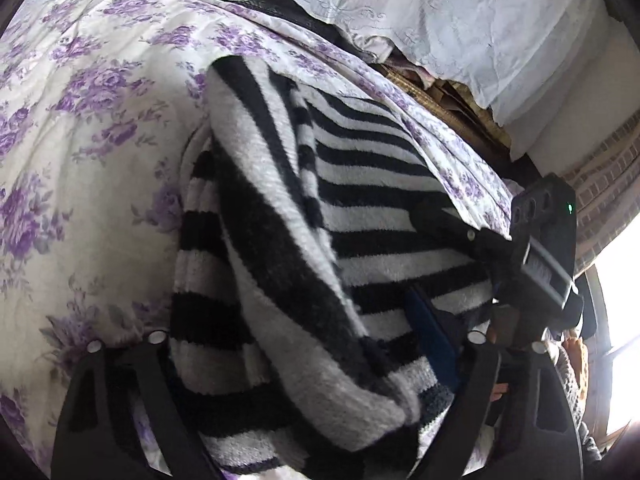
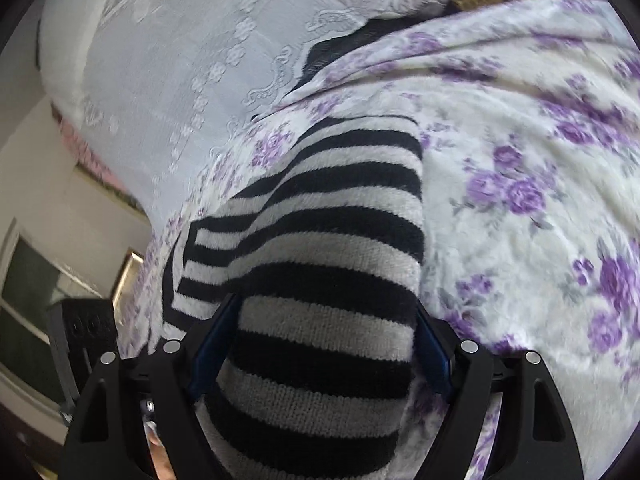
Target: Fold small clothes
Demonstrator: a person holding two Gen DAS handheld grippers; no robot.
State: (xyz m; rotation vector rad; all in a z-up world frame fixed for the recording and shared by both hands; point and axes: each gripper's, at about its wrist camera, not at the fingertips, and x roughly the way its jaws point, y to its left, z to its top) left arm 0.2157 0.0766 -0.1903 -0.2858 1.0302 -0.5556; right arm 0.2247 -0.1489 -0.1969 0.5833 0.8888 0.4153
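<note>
A black-and-white striped knitted sweater (image 1: 360, 208) lies on a bedspread with purple flowers (image 1: 80, 152). One part is folded over in a thick diagonal band toward the camera. My left gripper (image 1: 296, 336) stands open, wide, with that band bunched between its fingers. In the right wrist view the sweater (image 2: 332, 216) runs as a narrow folded strip straight between the blue pads (image 2: 208, 348) of my right gripper (image 2: 320, 344). This gripper is open too, its pads flanking the strip at its edges. The right gripper's black body (image 1: 548, 248) rests at the sweater's right edge.
A white lace cover (image 1: 440, 20) drapes a raised shape behind the bedspread (image 2: 520, 152). A dark cloth (image 2: 340, 52) peeks out between them. A brick wall (image 1: 608, 184) and a bright window (image 1: 624, 300) lie to the right.
</note>
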